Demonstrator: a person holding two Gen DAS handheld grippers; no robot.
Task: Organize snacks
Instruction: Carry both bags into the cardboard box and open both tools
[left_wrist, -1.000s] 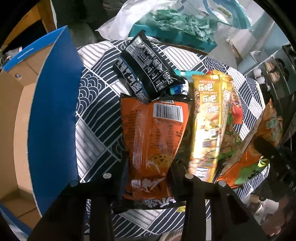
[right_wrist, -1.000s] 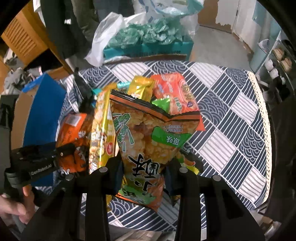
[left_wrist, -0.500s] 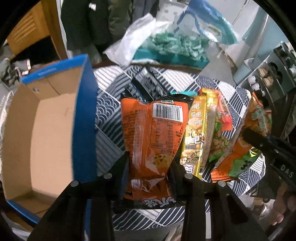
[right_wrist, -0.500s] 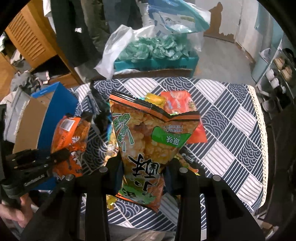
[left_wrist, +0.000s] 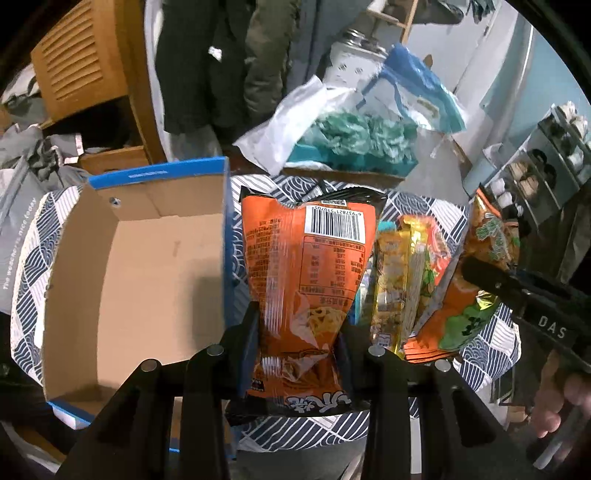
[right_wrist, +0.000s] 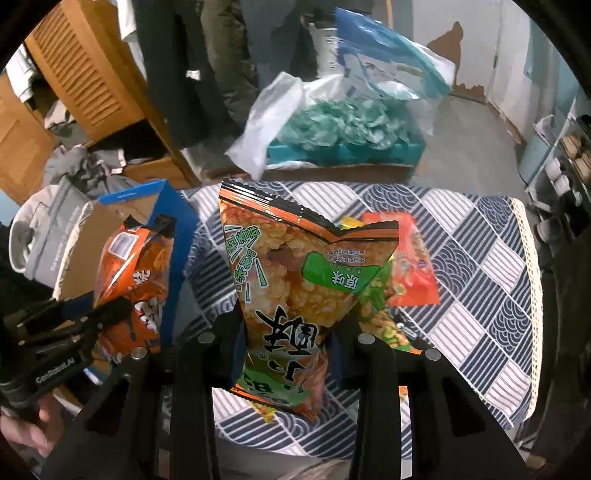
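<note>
Both bags now hang higher than a second ago, lifted off the bench (right_wrist: 480, 266). Left tongs (left_wrist: 297, 343) are clamped on the orange barcode bag (left_wrist: 310, 273) at frame centre, beside the open cardboard box (left_wrist: 122, 277) at left. Right tongs (right_wrist: 284, 339) are clamped on the green-label rice-cracker bag (right_wrist: 295, 280); more snack packs (left_wrist: 402, 280) lie on the cloth at right.

Both claws are matte black plastic with round silver screws. The left claw (right_wrist: 110, 314) reads "GenRobot.AI"; the right claw (left_wrist: 480, 273) reads "DAS". Bare fingers (left_wrist: 554, 410) show.
</note>
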